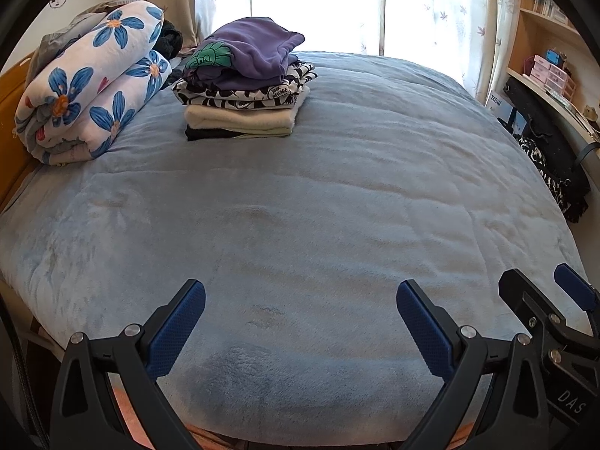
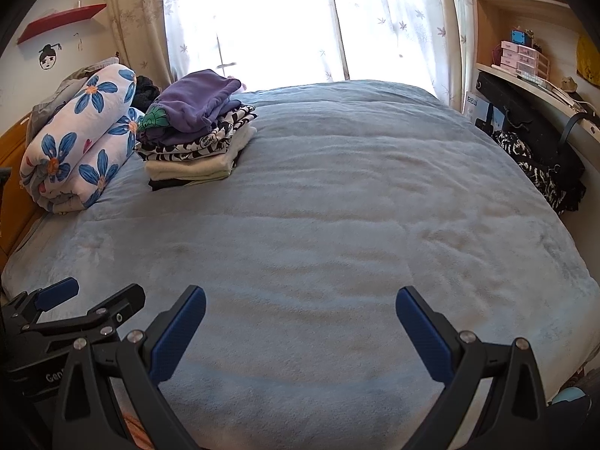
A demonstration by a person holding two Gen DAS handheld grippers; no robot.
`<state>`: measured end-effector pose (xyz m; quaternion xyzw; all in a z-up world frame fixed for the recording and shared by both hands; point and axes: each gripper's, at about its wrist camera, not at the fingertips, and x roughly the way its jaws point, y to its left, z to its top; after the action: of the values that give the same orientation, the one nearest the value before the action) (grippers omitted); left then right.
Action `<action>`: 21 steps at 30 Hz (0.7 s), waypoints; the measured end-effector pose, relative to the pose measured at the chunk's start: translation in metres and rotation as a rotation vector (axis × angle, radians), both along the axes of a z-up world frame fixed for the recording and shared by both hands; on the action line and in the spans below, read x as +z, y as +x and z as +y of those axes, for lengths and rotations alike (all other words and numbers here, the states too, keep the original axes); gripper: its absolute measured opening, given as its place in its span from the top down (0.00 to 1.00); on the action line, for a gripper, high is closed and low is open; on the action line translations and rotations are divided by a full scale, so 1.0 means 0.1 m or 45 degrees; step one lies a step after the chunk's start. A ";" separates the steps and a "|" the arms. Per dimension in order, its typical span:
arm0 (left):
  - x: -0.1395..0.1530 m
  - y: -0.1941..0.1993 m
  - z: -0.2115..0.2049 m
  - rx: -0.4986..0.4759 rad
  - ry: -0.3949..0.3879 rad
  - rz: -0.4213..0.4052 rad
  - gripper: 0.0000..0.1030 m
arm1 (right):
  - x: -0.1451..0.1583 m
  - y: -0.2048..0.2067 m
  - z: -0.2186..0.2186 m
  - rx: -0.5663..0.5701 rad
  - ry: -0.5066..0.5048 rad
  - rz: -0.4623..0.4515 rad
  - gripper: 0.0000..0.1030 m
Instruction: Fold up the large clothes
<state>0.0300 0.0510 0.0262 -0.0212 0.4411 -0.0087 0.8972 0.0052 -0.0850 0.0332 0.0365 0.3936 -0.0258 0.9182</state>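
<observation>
The window (image 2: 255,18) behind the bed is blown out to white, so nothing past the sheer curtains (image 2: 393,22) can be made out. The lowest layers of the stack of folded clothes (image 1: 243,86) are hard to separate; a dark item at the bottom is mostly covered by a cream one, with black-and-white patterned pieces above and a purple garment on top. The stack sits at the far left of the bed, just beside a rolled floral quilt (image 1: 90,86) that lies against the headboard side. Something dark behind the quilt is too hidden to identify, possibly more clothing.

The left gripper (image 1: 300,322) and right gripper (image 2: 300,326) hover over the near edge of the blue blanket (image 1: 318,187), jaws spread wide and holding nothing. Each appears at the edge of the other's view, close alongside.

At right, a desk (image 2: 532,82) with pink drawers and a dark bag hanging below it borders the bed.
</observation>
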 end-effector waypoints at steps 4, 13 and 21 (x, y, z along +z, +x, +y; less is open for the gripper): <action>-0.01 0.00 0.00 0.000 0.001 0.002 0.02 | 0.00 0.00 0.00 -0.001 -0.002 0.002 0.01; -0.01 -0.02 0.01 0.008 0.002 0.003 0.02 | -0.04 0.01 0.01 0.004 0.000 0.009 0.01; -0.02 -0.04 0.01 0.014 0.004 0.005 0.02 | -0.06 0.01 0.03 0.002 0.004 0.010 0.01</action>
<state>0.0258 0.0519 0.0237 -0.0224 0.4428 -0.0032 0.8963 0.0063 -0.0824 0.0271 0.0375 0.3971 -0.0245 0.9167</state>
